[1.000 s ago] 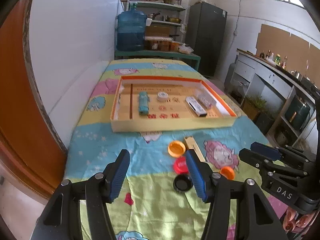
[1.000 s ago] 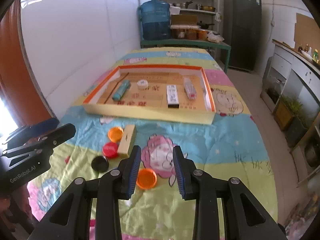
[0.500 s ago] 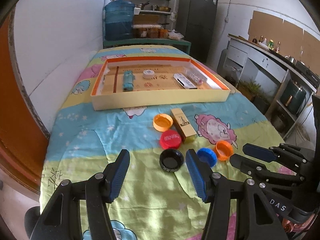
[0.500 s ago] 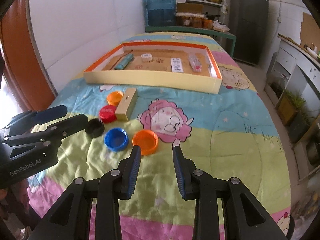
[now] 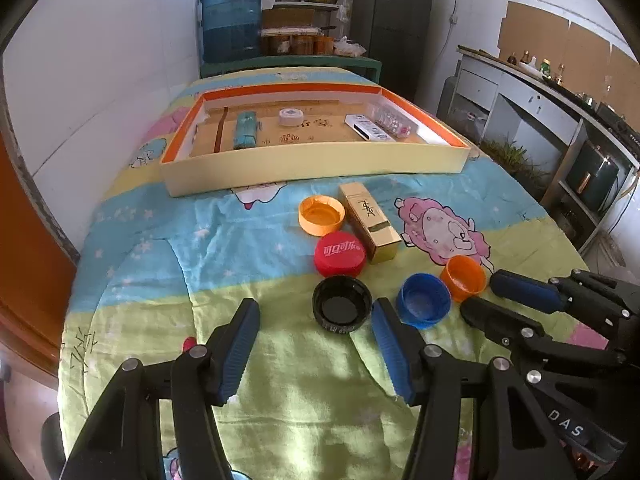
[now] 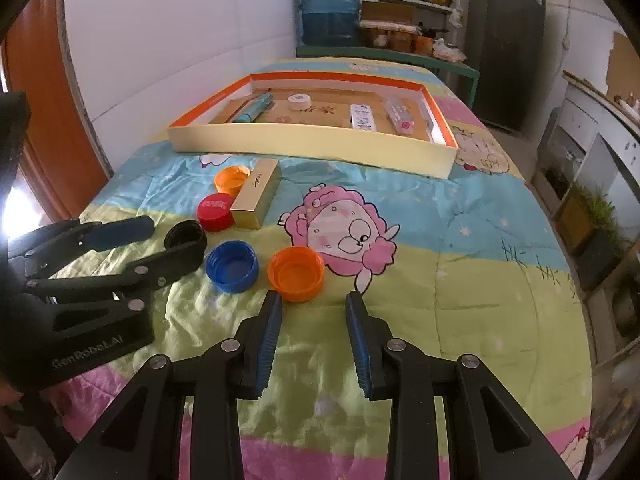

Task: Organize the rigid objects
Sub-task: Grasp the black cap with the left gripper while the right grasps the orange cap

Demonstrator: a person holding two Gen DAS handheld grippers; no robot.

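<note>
Down on the cartoon-print table (image 5: 256, 264) both grippers hang apart and empty, left gripper (image 5: 314, 320) lined up on the black cap (image 5: 341, 305) and right gripper (image 6: 314, 307) just short of the orange cap (image 6: 296, 273), so it looks like pickup time: drop, pinch, then carry to the tray (image 5: 316, 168).

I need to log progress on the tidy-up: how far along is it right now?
Done: a blue tube, a white round tin, a remote and a clear case lie in the tray. In hand: nothing; the left gripper and right gripper are open, empty. Left: the black cap, blue cap, two orange caps, red cap and gold box.
</note>
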